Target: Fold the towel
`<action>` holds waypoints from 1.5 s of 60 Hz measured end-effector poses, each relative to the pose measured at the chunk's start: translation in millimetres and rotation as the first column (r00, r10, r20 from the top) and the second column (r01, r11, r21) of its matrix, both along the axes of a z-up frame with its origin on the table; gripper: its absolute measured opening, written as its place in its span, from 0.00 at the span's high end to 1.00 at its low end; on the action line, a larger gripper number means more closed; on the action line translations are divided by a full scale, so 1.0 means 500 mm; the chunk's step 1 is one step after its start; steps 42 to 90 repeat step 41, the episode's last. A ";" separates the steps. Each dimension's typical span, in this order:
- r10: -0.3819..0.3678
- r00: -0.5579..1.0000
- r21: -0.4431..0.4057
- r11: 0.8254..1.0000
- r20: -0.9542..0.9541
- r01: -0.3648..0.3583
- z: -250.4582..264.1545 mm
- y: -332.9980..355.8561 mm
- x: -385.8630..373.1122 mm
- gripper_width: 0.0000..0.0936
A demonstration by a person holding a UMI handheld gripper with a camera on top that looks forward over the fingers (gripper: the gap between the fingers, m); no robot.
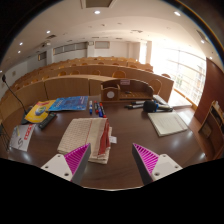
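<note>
The gripper hangs above a dark wooden table with its fingers spread and nothing between them; each magenta pad faces inward. Just beyond the left finger lies the towel, a pale folded rectangle with a red strip along its right side (what that strip is I cannot tell). Farther left sits a blue sheet, and to the far right a pale flat board.
</note>
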State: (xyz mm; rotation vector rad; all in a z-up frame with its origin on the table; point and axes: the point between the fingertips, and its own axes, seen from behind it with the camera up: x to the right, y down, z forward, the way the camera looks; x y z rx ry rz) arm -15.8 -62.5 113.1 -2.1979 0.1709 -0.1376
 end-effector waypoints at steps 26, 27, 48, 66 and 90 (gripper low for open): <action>0.113 0.993 -0.006 0.994 0.017 -0.113 0.091 -0.213 -0.097 0.10; 0.114 0.993 -0.003 0.993 0.017 -0.114 0.093 -0.216 -0.099 0.10; 0.146 0.989 -0.006 0.989 0.020 -0.146 0.092 -0.242 -0.118 0.09; 0.146 0.989 -0.006 0.989 0.020 -0.146 0.092 -0.242 -0.118 0.09; 0.146 0.989 -0.006 0.989 0.020 -0.146 0.092 -0.242 -0.118 0.09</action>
